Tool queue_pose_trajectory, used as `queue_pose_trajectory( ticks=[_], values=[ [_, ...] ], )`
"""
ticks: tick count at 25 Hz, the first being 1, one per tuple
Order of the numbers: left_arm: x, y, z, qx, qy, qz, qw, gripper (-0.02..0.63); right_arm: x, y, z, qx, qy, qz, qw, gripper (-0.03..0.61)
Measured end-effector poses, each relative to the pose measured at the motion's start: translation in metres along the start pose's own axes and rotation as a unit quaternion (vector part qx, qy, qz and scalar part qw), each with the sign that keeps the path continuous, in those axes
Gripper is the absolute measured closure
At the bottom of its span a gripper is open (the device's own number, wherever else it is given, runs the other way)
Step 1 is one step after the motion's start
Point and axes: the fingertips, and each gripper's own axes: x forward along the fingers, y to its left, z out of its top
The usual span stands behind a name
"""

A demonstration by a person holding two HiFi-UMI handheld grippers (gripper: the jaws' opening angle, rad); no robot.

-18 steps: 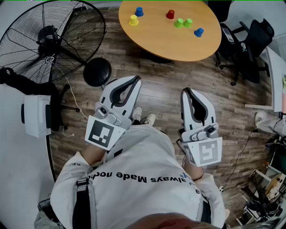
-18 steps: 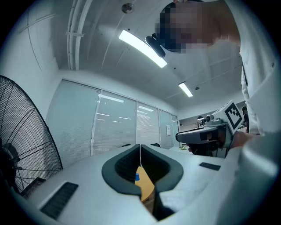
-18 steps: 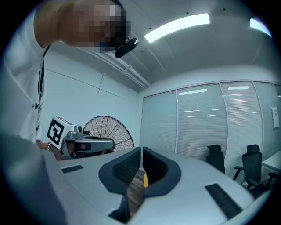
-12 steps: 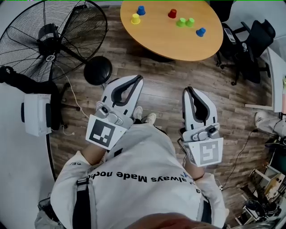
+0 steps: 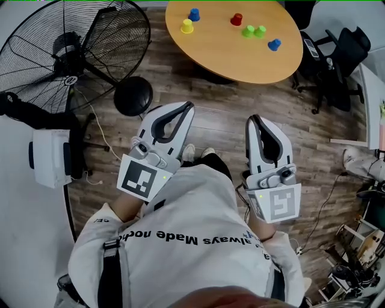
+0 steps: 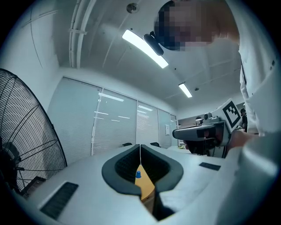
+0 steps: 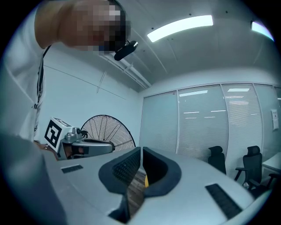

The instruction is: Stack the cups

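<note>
surface: round light-wood table [image 5: 228,57] | landmark: small red plastic cup [image 5: 236,19] | pair of small green plastic cups [image 5: 248,30] [image 5: 260,30]: side by side, just right of red | small blue plastic cup [image 5: 194,14]: well left of red | small yellow plastic cup [image 5: 187,26]: near that blue, farther left | second small blue plastic cup [image 5: 274,44]: right of red, past greens

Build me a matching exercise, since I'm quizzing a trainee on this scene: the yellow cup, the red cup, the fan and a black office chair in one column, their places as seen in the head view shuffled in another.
1. yellow cup
2. red cup
3. fan
4. black office chair

A. on the floor, right of the table
B. on the table, beside the green cups
C. on the floor, left of the table
D. on the table, nearest its left edge

Pairs: 1-D, 2-B, 3-C, 4-A.
</note>
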Motion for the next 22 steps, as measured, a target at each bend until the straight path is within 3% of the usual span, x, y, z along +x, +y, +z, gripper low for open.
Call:
queue_pose_trajectory(
  ticks=[12, 22],
  values=[
    [0.013, 0.009, -0.007, -0.002, 0.007, 0.000, 1.0000, 0.586, 0.013, -0.012, -0.012, 0.001, 0.010, -0.007, 1.000, 0.540],
    [0.065, 0.018, -0.013, 0.000, 0.010, -0.001, 0.9999, 0.586, 0.044, -0.057, -0.012, 0.010, -0.006, -0.001, 1.000, 0.540]
  ],
)
